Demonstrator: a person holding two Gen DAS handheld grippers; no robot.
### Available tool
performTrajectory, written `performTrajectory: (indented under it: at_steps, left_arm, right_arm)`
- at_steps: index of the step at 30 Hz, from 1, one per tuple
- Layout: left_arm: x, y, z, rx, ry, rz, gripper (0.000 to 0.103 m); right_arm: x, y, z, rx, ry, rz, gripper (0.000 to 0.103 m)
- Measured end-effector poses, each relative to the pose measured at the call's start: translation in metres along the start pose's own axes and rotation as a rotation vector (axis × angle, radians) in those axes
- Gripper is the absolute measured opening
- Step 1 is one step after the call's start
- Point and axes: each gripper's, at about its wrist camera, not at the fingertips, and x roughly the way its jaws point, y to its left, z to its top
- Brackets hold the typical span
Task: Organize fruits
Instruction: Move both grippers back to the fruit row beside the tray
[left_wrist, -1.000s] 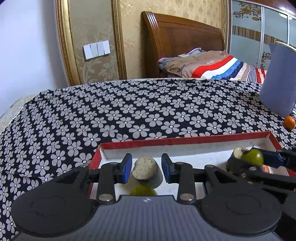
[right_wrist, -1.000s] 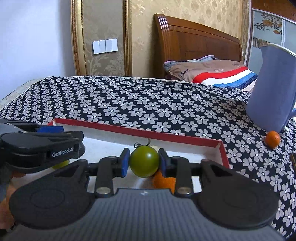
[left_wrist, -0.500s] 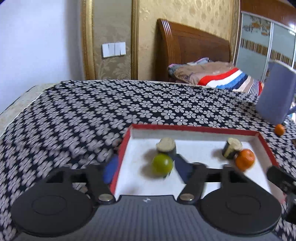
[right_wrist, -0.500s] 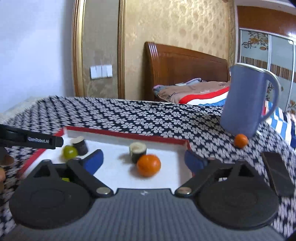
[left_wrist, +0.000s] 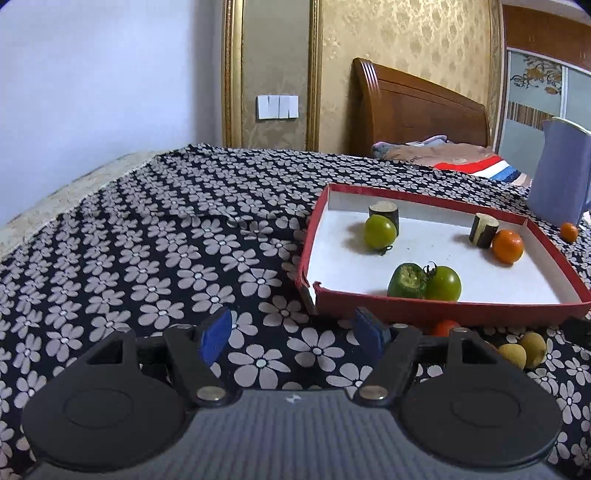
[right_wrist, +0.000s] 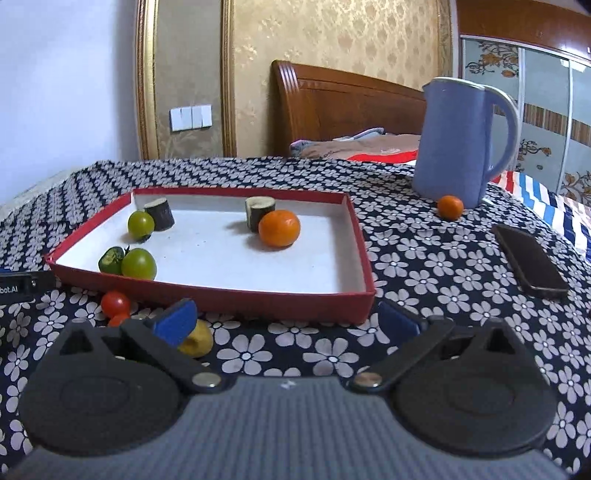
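The red tray (right_wrist: 207, 295) rests flat on the table (right_wrist: 424, 266), which is covered by a black cloth with a flower print. In the right wrist view its long axis runs left to right and its near red wall faces the tools.

Contents of the tray:
- A green tomato (right_wrist: 140, 225) touches a dark cut log piece (right_wrist: 159, 213) near the far left corner.
- A second green tomato (right_wrist: 139, 263) touches a dark green fruit (right_wrist: 110, 259) at the near left wall. The dark green fruit's stem scar faces the left wrist camera.
- An orange (right_wrist: 279, 228) touches a second log piece (right_wrist: 258, 210) near the middle of the far wall.

Items on the cloth outside the tray:
- Two red tomatoes (right_wrist: 115, 303) lie just in front of the near wall, at its left end.
- A yellow fruit (right_wrist: 197, 341) lies beside them, partly hidden by the right tool's left finger.
- A blue jug (right_wrist: 458, 147) stands upright to the right of the tray, handle to the right. A small orange (right_wrist: 450, 207) lies at its base.
- A dark phone (right_wrist: 530, 258) lies flat to the right, with its long axis running away from the camera.

Tool state:
- The left tool (left_wrist: 293, 334) is released. Only cloth lies between its spread fingers, and it sits in front of the tray's near left corner.
- The right tool (right_wrist: 284, 317) is released and its jaws are opening. Nothing lies between them except the cloth and the tray's near wall beyond.

A wooden headboard (right_wrist: 343, 107) and bedding stand behind the table.
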Motion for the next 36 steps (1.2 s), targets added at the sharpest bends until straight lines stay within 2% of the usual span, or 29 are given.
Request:
performTrajectory:
  at_steps: [7,11,13,15,16,17,20,21,24,25,28,30,36]
  left_arm:
    - [-0.001,0.004,-0.007,0.000,-0.017,-0.002,0.072]
    - [0.000,0.004,-0.010,-0.001,-0.008,-0.013,0.072]
    - [0.001,0.005,-0.011,-0.005,0.007,-0.020,0.072]
    - [0.004,0.007,-0.011,-0.017,0.018,-0.028,0.072]
    - [0.005,0.008,-0.011,-0.028,0.028,-0.036,0.072]
    - [0.006,0.010,-0.010,-0.039,0.029,-0.040,0.072]
    - [0.005,0.010,-0.011,-0.037,0.027,-0.047,0.072]
    - [0.005,0.009,-0.011,-0.034,0.028,-0.044,0.072]
    - [0.006,0.007,-0.011,-0.022,0.033,-0.040,0.075]
    - [0.007,0.006,-0.011,-0.020,0.035,-0.041,0.076]
    - [0.007,0.006,-0.010,-0.019,0.031,-0.043,0.076]
    - [0.005,0.004,-0.008,-0.001,0.028,-0.045,0.076]
    - [-0.014,-0.023,0.008,0.116,-0.011,-0.107,0.076]
  right_arm:
    - [0.021,0.019,-0.001,-0.054,0.066,0.033,0.103]
    - [0.022,0.020,-0.001,-0.074,0.061,0.025,0.103]
    - [0.015,0.015,-0.001,-0.092,0.039,-0.021,0.103]
    - [0.005,0.005,-0.001,-0.110,0.012,-0.143,0.103]
    - [0.000,0.001,-0.002,-0.117,-0.008,-0.176,0.103]
    - [-0.005,-0.002,-0.003,-0.112,-0.020,-0.172,0.103]
    - [-0.012,-0.008,-0.005,-0.076,-0.023,-0.063,0.103]
    - [-0.011,-0.008,-0.006,-0.078,-0.021,-0.051,0.102]
    - [-0.002,-0.002,-0.008,-0.110,0.009,-0.030,0.093]
    - [0.000,0.000,-0.008,-0.119,0.016,-0.024,0.093]
    - [0.005,0.002,-0.010,-0.126,0.032,-0.046,0.096]
    - [0.005,0.001,-0.011,-0.115,0.028,-0.045,0.103]
    - [0.002,-0.007,-0.012,-0.071,0.005,-0.032,0.103]
